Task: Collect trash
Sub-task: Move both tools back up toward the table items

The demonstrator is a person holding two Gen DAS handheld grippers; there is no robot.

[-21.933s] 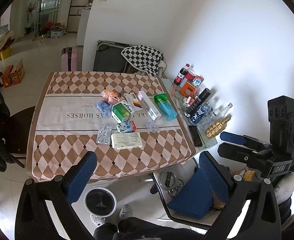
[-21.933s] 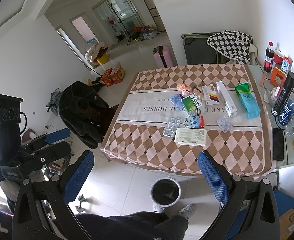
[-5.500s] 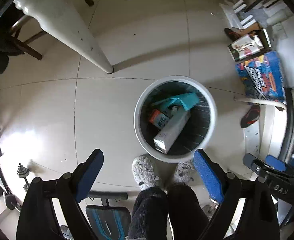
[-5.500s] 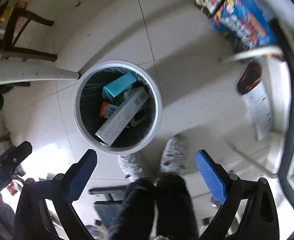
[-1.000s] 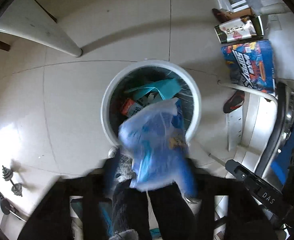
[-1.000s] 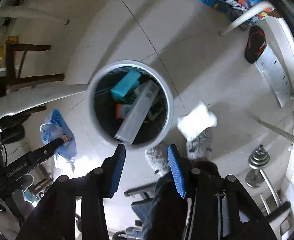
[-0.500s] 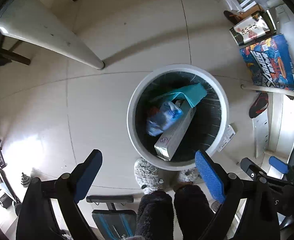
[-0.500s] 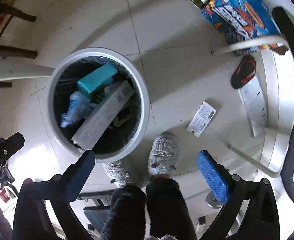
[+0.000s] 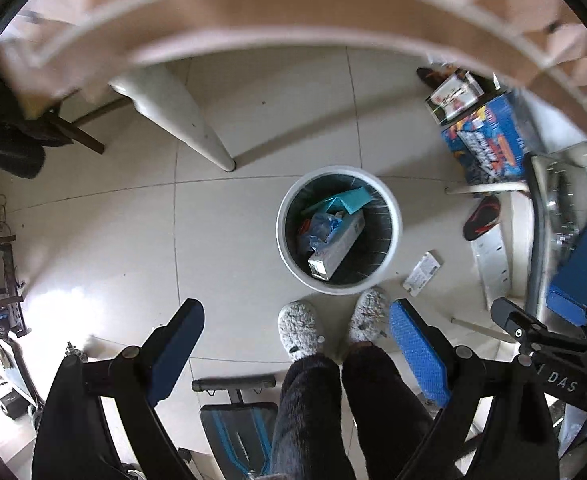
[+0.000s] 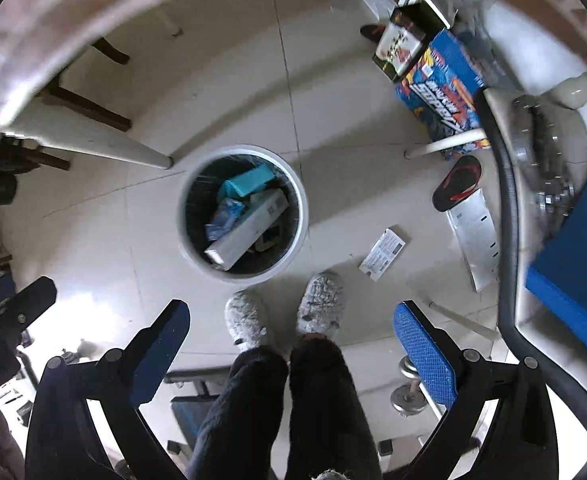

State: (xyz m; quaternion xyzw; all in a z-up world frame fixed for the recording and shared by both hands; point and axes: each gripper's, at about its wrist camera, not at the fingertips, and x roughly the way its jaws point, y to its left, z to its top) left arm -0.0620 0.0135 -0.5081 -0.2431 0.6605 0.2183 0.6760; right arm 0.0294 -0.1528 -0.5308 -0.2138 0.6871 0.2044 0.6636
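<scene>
A white round trash bin (image 9: 391,216) (image 10: 303,216) with a black liner stands on the tiled floor below both grippers. In it lie a teal box (image 9: 355,198) (image 10: 247,182), a long white box (image 9: 335,246) (image 10: 249,230) and a crumpled blue plastic bag (image 9: 319,228) (image 10: 225,216). A white flat pack (image 9: 422,274) (image 10: 382,254) lies on the floor right of the bin. My left gripper (image 9: 295,346) is open and empty, well above the floor. My right gripper (image 10: 291,344) is open and empty too.
The table's edge with its checked cloth (image 9: 293,12) (image 10: 73,12) arcs across the top, its white leg (image 9: 189,120) (image 10: 93,140) beside the bin. The person's grey slippers (image 9: 299,330) (image 10: 321,302) stand by the bin. Blue and black boxes (image 9: 489,140) (image 10: 437,80), a sandal (image 10: 455,182) and chair legs lie right.
Both grippers have risen away from the bin, which looks smaller, and the table edge has come into view. The blue bag, dropped from the left gripper, lies in the bin.
</scene>
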